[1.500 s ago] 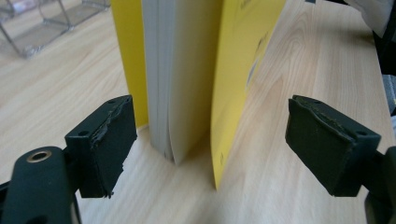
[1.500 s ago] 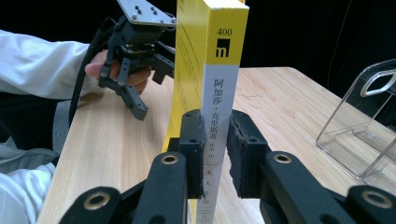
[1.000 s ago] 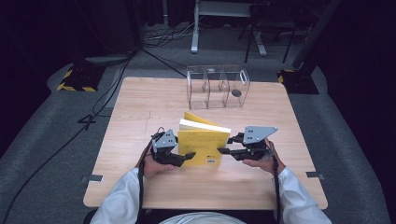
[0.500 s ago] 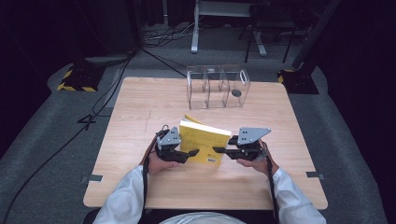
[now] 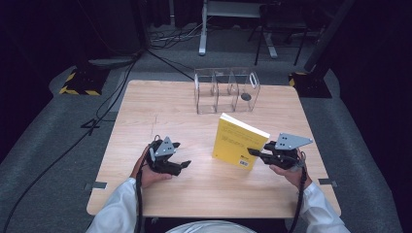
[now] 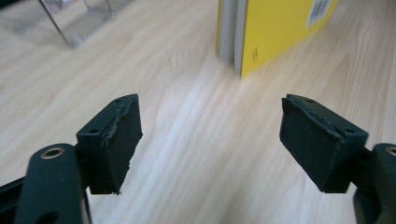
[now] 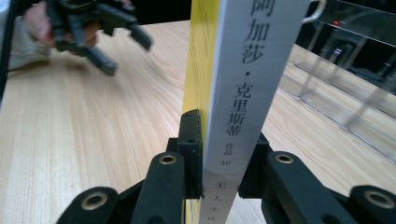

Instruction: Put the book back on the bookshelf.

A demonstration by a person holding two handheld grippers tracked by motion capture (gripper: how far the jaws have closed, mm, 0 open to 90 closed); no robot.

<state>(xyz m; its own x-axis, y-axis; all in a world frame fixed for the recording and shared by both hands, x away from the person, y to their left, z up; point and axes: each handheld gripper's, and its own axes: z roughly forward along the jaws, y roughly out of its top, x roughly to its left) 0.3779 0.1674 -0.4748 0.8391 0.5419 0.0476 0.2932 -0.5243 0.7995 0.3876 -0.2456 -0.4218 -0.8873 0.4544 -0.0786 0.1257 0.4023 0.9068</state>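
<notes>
Clamping the yellow book (image 5: 239,141) by its spine, the right gripper (image 5: 254,153) lies level — the left gripper (image 5: 182,155), fingers just spreading, holds nothing.

Book (image 5: 239,141) sits right of centre on the table (image 5: 160,111), tilted up off the surface, its right edge between my right gripper (image 5: 253,153) pads. My left gripper (image 5: 180,156) is well apart to the left of the book, near side of the table, nothing between its pads. Clear divider rack (image 5: 225,90) stands at the far edge, behind the book. Floor cables (image 5: 97,116) run off the table's left side. Stand legs (image 5: 228,29) sit far behind the rack.
</notes>
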